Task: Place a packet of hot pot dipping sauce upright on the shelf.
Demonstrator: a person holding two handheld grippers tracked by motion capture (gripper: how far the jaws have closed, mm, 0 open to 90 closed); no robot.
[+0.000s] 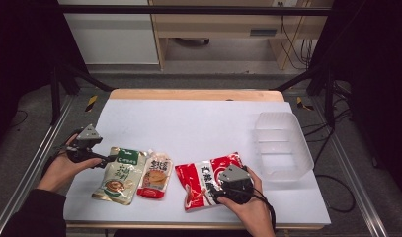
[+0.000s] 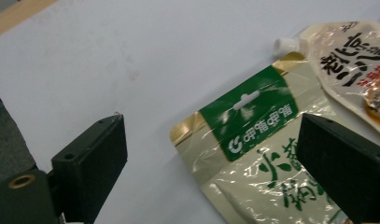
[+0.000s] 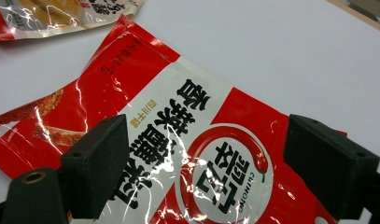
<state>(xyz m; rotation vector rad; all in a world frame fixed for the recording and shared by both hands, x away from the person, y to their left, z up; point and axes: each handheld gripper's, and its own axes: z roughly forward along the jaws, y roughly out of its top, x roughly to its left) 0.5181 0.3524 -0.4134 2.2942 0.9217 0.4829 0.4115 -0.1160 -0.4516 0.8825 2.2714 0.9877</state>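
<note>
The clear plastic tub [image 1: 282,143] at the desk's right edge holds nothing. Along the front edge lie a green-topped pouch [image 1: 120,175], a spouted sauce pouch [image 1: 155,176] touching it, and a red packet [image 1: 206,180]. The left gripper [image 1: 107,159] hangs spread over the green-topped pouch's corner, and the right gripper [image 1: 219,193] is spread above the red packet.

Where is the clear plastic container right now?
In the high view, the clear plastic container sits on the table's right side, just right of the red packet under the right gripper.
</note>
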